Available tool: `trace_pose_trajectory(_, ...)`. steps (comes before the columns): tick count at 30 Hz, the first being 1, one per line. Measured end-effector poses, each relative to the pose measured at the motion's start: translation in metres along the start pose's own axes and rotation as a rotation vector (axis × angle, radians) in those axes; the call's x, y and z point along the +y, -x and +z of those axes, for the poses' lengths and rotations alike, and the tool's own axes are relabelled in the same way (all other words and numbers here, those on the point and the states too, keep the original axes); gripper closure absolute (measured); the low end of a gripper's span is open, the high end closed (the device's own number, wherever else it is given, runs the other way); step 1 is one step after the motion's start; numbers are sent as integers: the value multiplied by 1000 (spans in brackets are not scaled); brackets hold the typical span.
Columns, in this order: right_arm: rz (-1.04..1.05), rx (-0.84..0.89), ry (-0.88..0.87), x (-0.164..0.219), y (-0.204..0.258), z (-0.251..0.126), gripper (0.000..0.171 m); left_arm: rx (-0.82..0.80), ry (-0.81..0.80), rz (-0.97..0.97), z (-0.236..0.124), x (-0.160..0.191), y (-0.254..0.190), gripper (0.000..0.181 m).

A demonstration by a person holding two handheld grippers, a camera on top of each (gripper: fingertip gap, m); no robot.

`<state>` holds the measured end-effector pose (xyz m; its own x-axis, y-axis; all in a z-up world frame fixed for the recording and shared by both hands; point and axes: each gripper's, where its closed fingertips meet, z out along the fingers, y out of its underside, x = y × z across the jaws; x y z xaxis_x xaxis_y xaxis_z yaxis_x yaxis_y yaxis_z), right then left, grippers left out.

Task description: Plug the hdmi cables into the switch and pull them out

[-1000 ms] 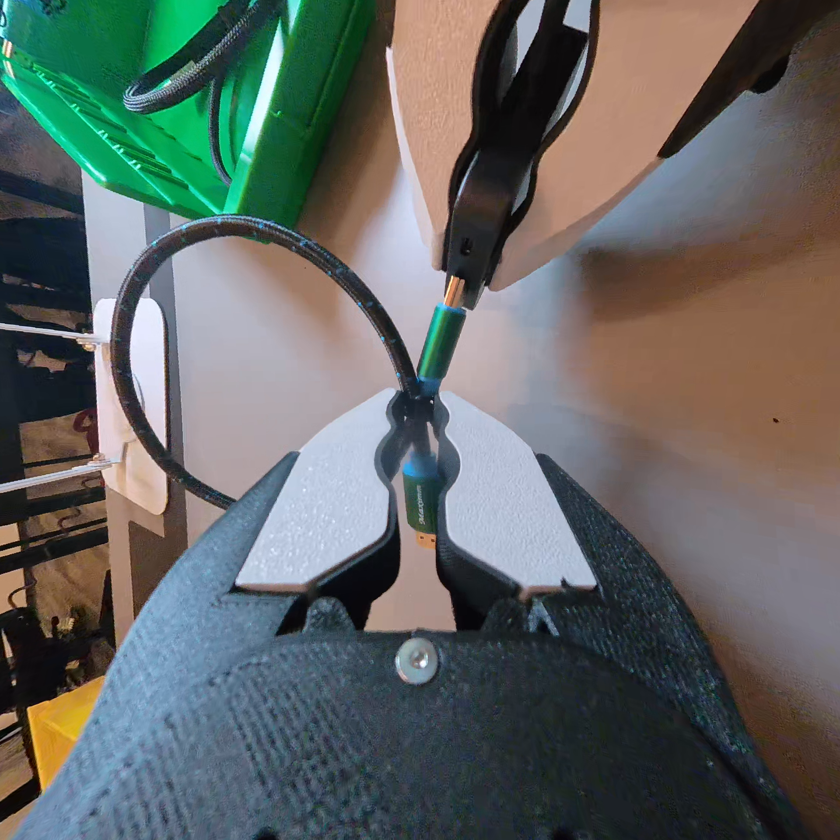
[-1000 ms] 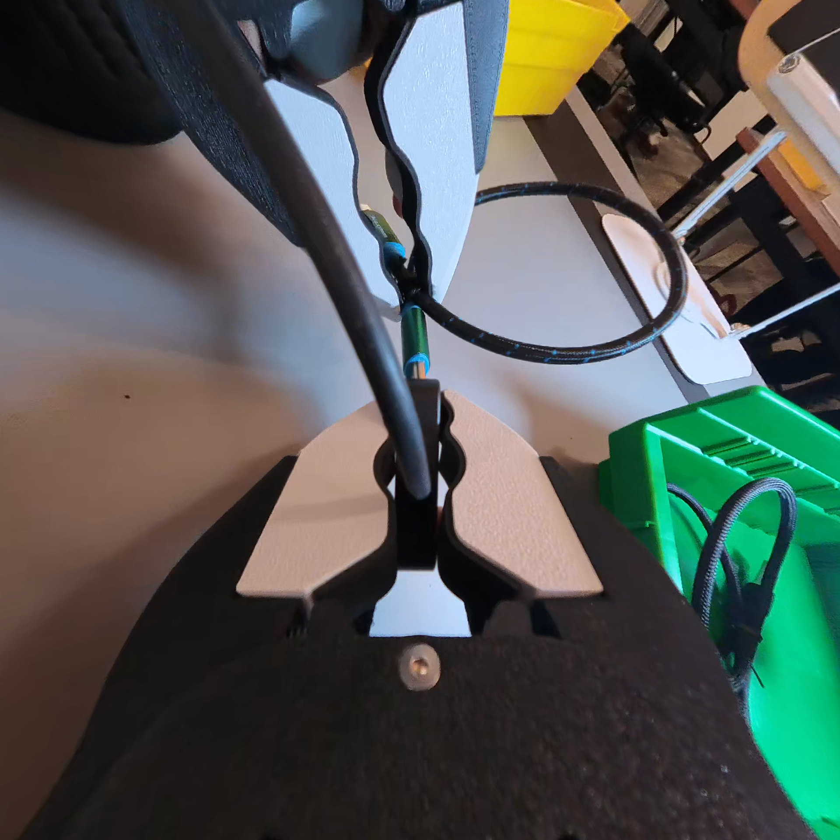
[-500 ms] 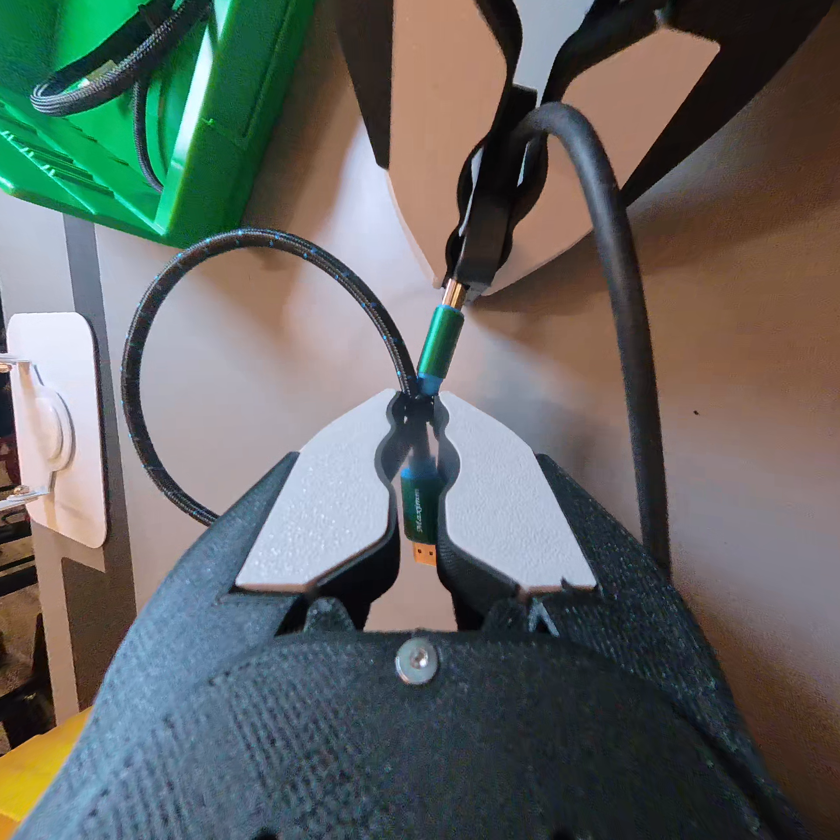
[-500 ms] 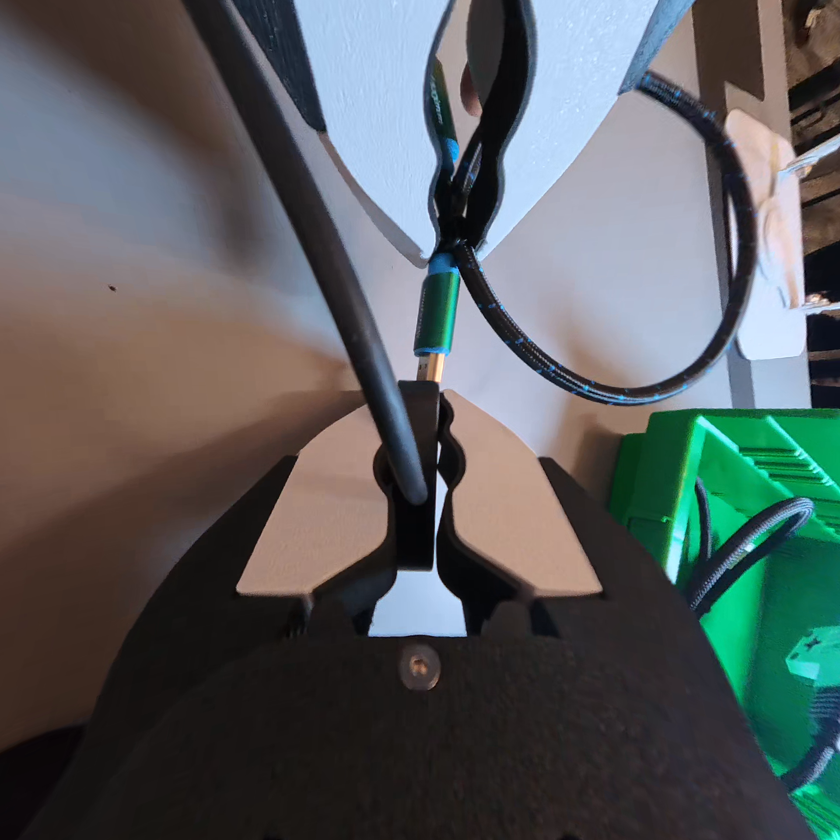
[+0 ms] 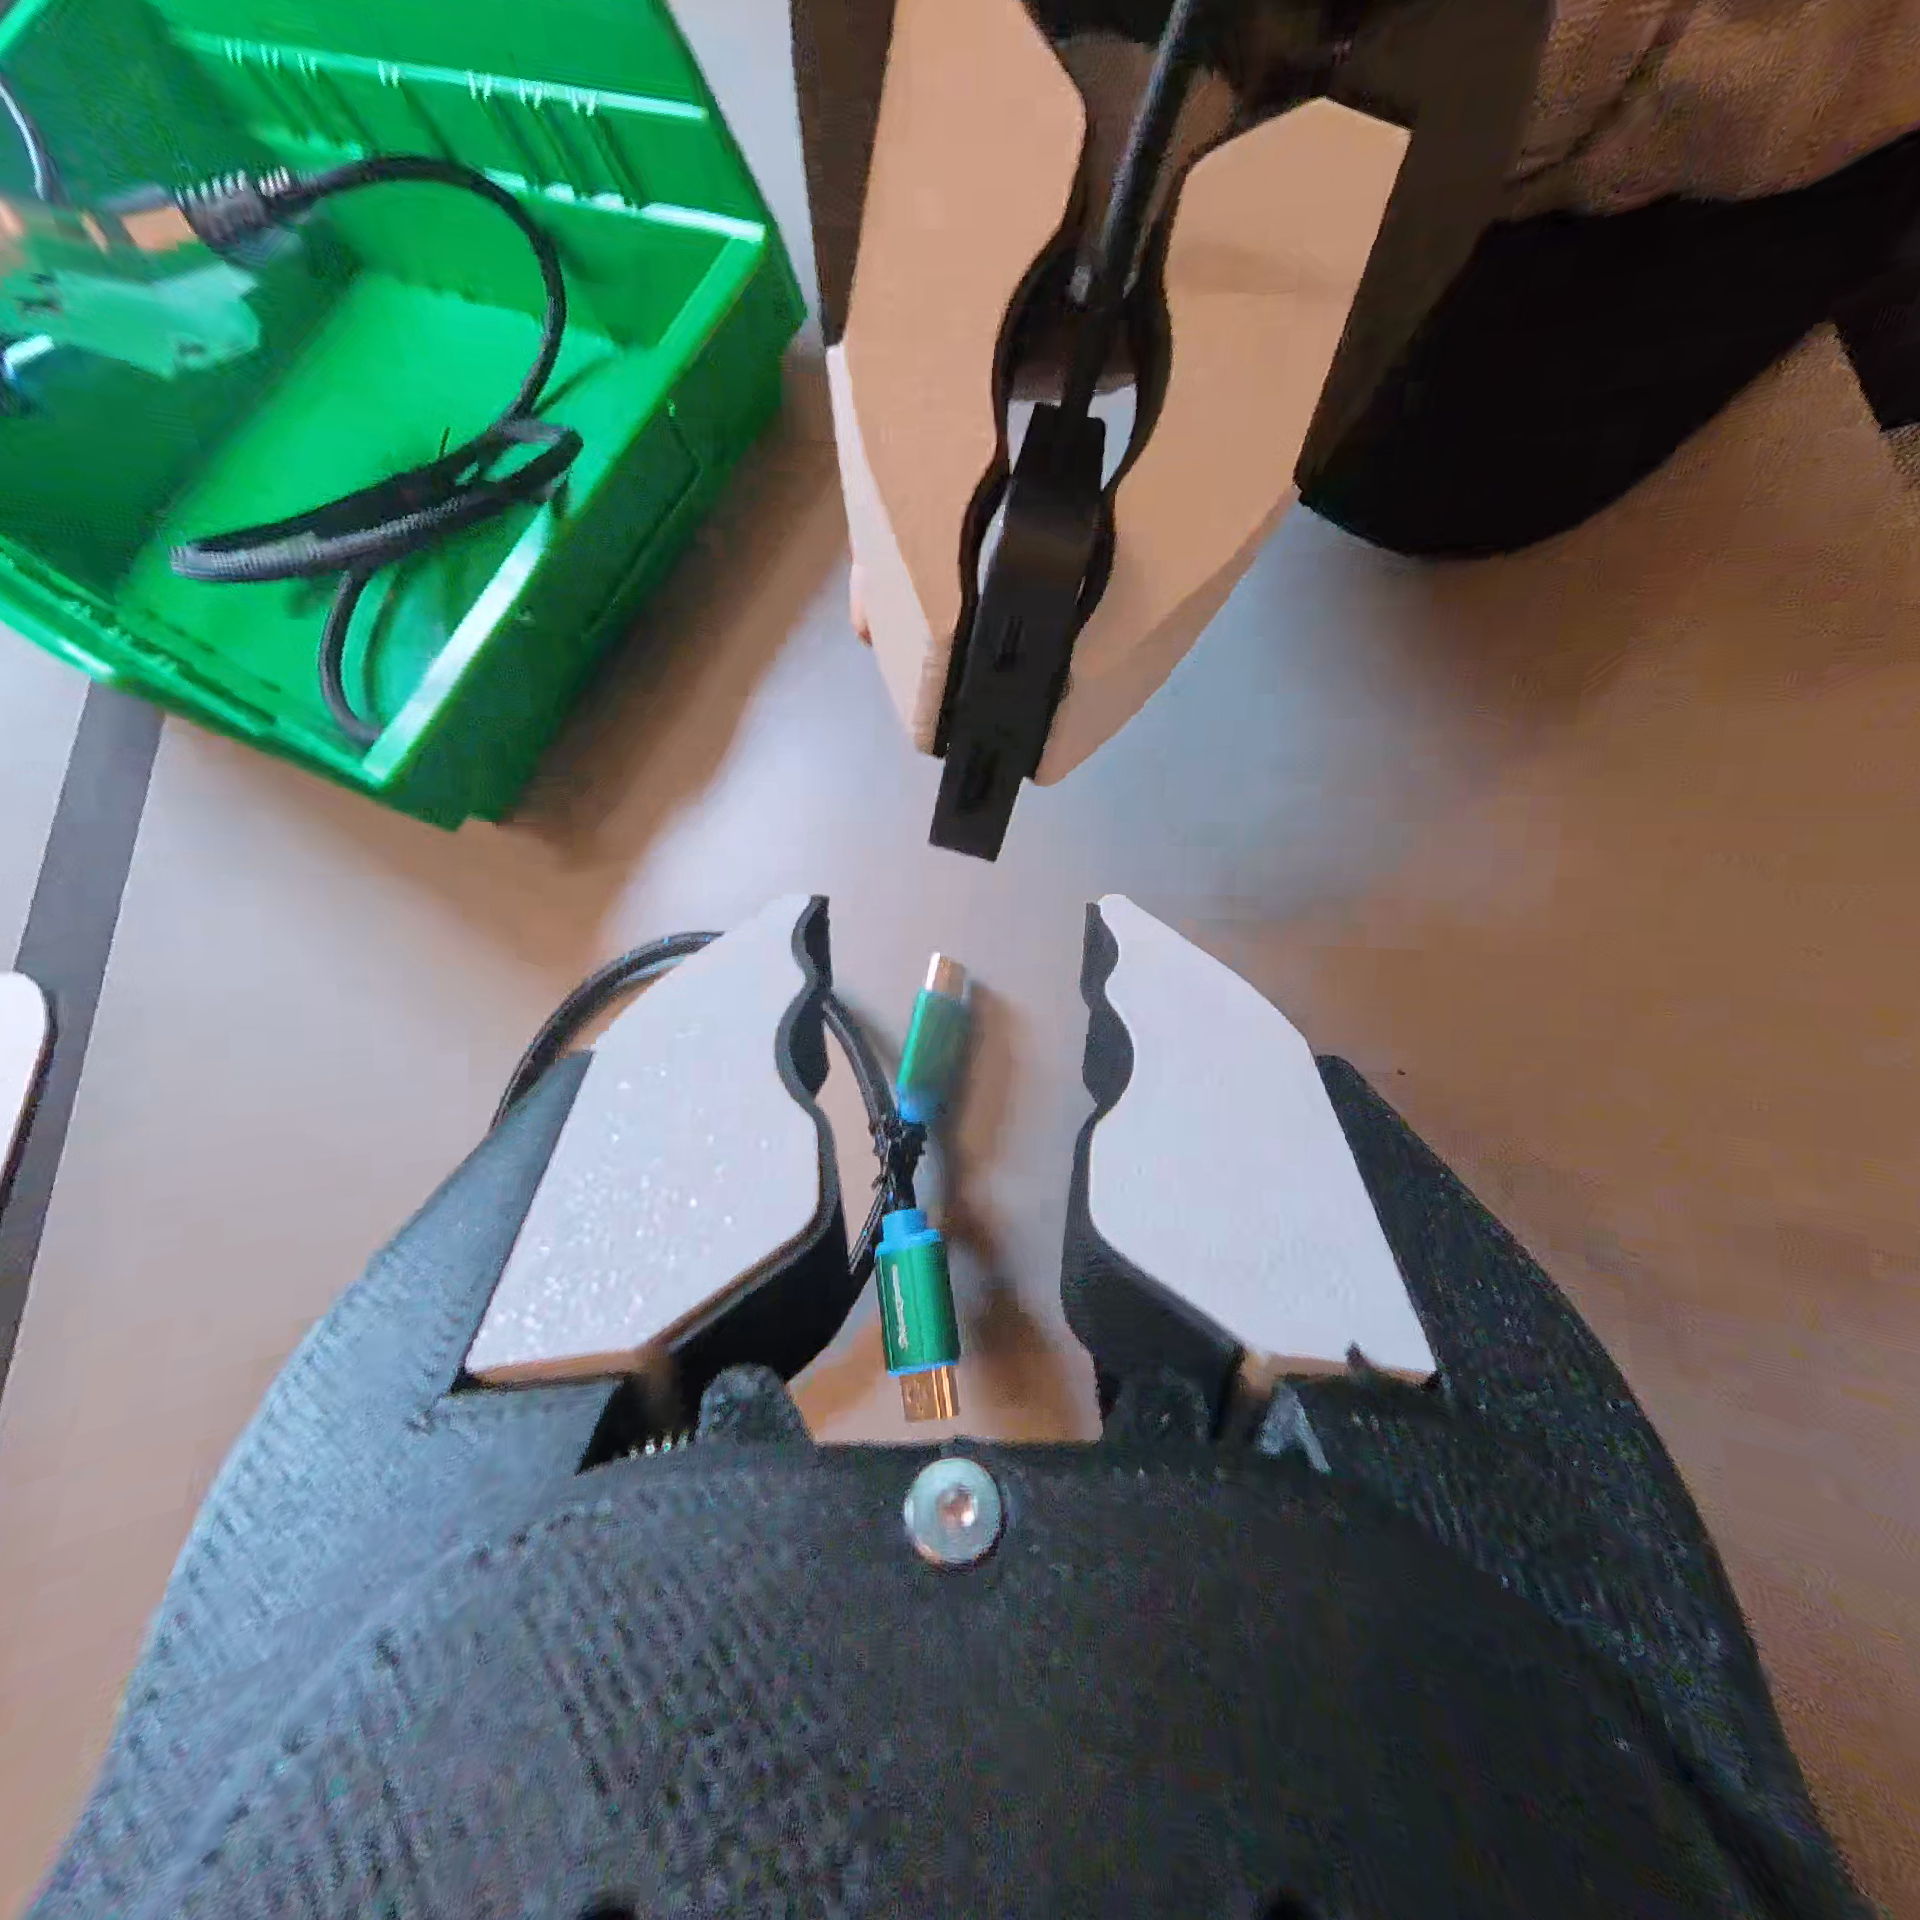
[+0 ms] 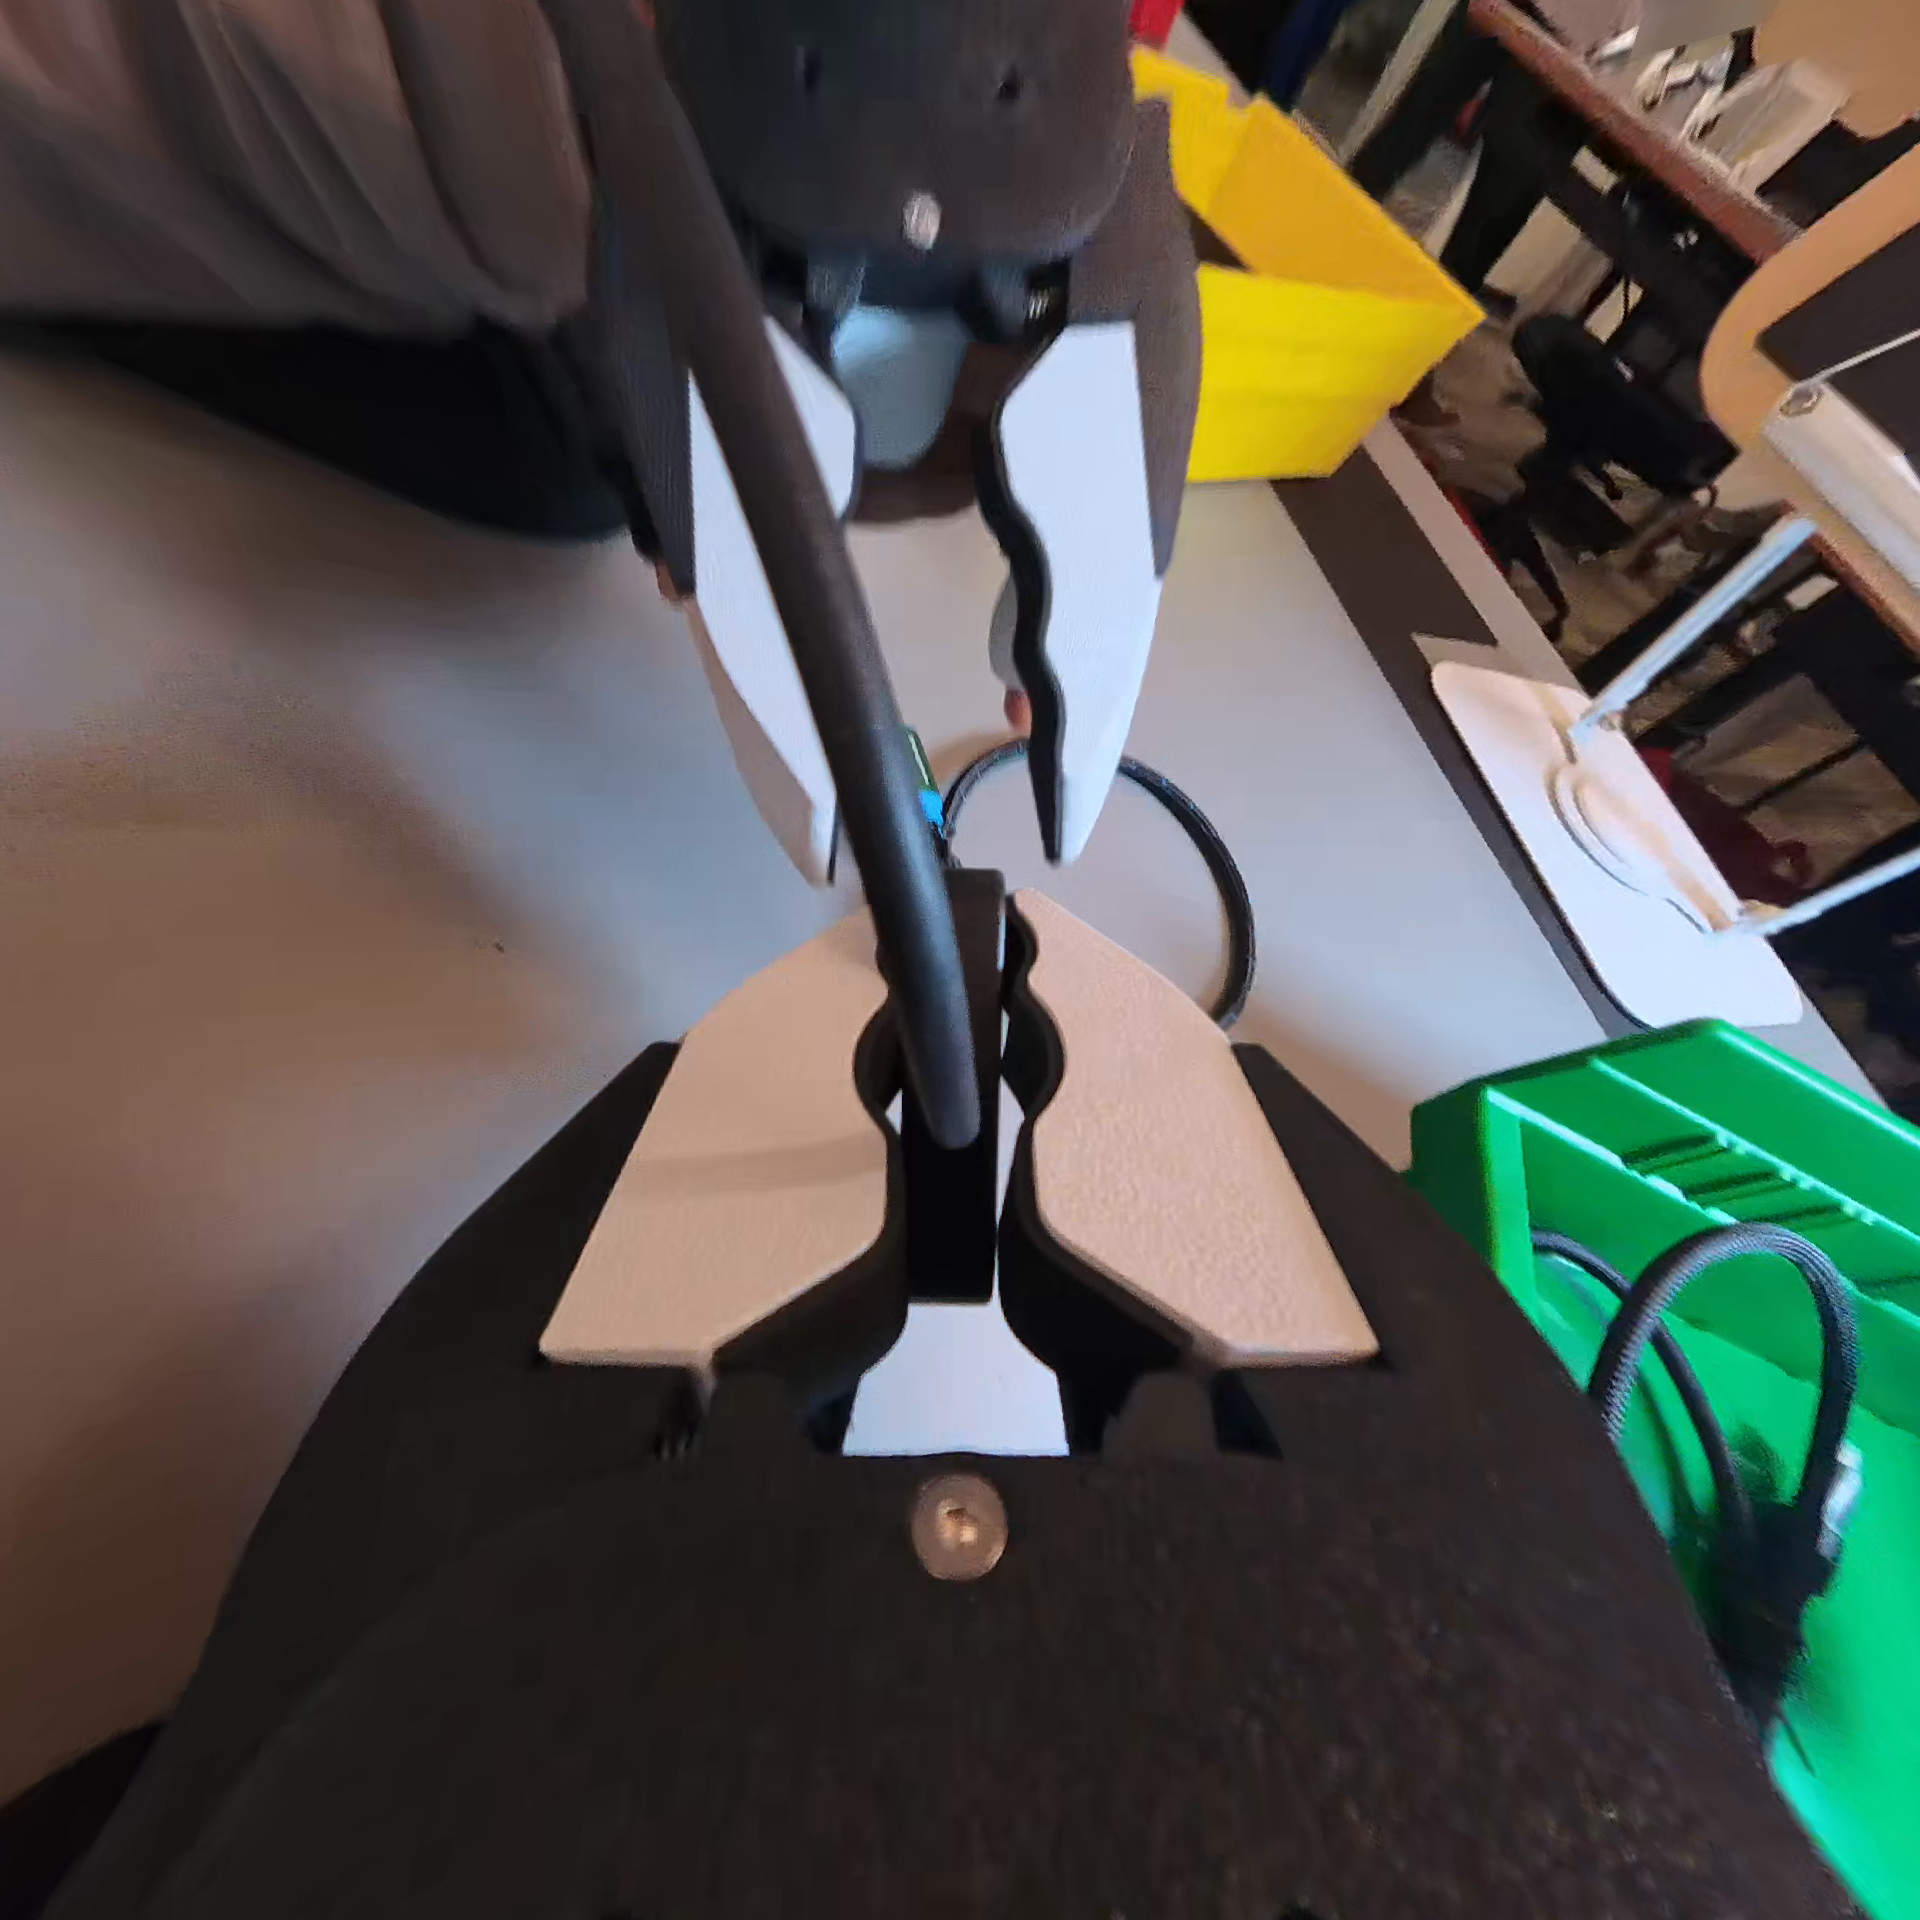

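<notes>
The left claw (image 5: 951, 925) stands wide, holding nothing. Between its fingers the short braided hdmi cable (image 5: 896, 1143) with green plugs lies on the worktop (image 5: 1455, 883), touching neither pad. Just beyond it, the right claw (image 6: 1003, 904) is clamped on the black switch (image 5: 1013, 623), whose thick black lead (image 6: 831, 644) arcs upward. A green bin (image 5: 436, 343) holding cables sits near.

Bins on the tabletop

A green bin (image 5: 665, 343) with black cords (image 5: 395, 520) inside sits on the pale tabletop (image 5: 1507, 883). A yellow bin (image 6: 1309, 343) sits far off, near a white flat base (image 6: 1600, 852).
</notes>
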<state>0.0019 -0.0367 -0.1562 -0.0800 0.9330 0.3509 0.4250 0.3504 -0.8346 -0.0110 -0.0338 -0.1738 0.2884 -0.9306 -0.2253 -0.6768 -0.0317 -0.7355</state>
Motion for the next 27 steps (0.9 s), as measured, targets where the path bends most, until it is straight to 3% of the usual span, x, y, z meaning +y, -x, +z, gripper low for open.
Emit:
trace_pose_trajectory(5,66,-23,-96,-17,4,-3,157,-8,-135,92,5,-21,-9,165)
trace_pose_trajectory(11,207,-44,-378,-56,-8,-32,142,30,-463,35,-27,-56,-7,167)
trace_pose_trajectory(15,163,-13,-423,-58,-10,-40,137,83,-599,-17,-42,-63,-4,167)
trace_pose_trajectory(18,83,15,-413,-61,-5,-39,157,118,-587,-15,-34,-59,-11,167)
trace_pose_trajectory(21,26,29,-353,-56,-4,-39,157,135,-531,-46,-28,-55,-10,166)
trace_pose_trajectory(24,22,65,-333,-51,-14,-46,157,94,-351,-77,-21,-25,5,143)
trace_pose_trajectory(27,57,98,-347,-44,-28,-55,157,59,-79,-49,-3,26,12,137)
